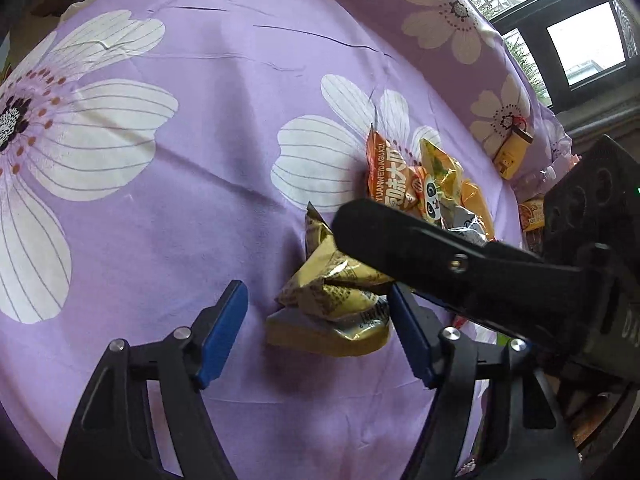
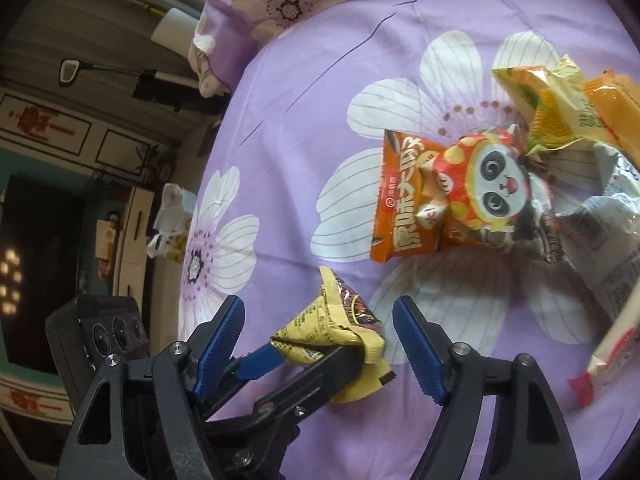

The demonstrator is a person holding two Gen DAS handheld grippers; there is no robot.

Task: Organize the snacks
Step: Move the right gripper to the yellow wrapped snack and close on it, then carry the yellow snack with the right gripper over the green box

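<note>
Lying crumpled on the purple floral bedsheet [image 1: 200, 208], a yellow snack packet [image 1: 332, 304] is sitting between both grippers' parted blue pads, unpressed. Only the right wrist view is showing the panda snack bag [image 2: 472, 196] clearly, left gripper [image 2: 304, 352] crossing beneath right gripper [image 2: 320, 344].

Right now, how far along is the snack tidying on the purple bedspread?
Nothing looks sorted yet. The orange packet and panda packet lie overlapping in a loose heap with other wrappers on the bedspread. In hand: both the left gripper and right gripper are open around the crumpled yellow packet, neither clearly clamped. Left: grip it, then clear the heap.
</note>
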